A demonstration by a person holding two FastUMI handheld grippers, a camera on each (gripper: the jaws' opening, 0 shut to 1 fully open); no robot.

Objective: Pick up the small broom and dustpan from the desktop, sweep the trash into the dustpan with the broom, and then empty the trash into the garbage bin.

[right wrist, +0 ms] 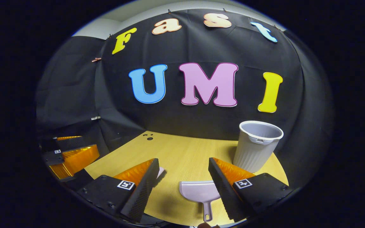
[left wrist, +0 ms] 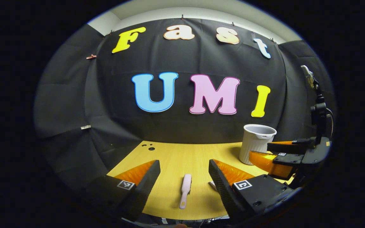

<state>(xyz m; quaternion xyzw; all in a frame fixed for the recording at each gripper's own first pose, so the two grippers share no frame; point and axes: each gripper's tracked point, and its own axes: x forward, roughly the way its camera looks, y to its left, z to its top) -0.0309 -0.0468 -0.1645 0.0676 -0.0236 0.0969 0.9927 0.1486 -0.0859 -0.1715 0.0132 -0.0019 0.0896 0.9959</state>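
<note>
Left gripper (left wrist: 184,177) hangs over the near worktop (left wrist: 176,155) edge w/ fingers wide apart, nothing between them but air; the broom (left wrist: 185,191) lies flat right below that gap, handle toward the near edge, brush end pointing away, so it's lined up for a straight drop-and-pinch on the handle. Right gripper (right wrist: 184,179) is likewise spread wide, empty, above the dustpan (right wrist: 200,193), which sits flat w/ its handle toward the near edge and its mouth facing away, partly behind the right finger. Each tool lies under its own gripper, approx side by side. No trash visible on the wood, could be hidden or too small. Farther back, right side, the bin (right wrist: 257,145) stands upright, open top, near the back edge, within reach for tipping. This layout fits both tools waiting for pickup or set back down.
</note>
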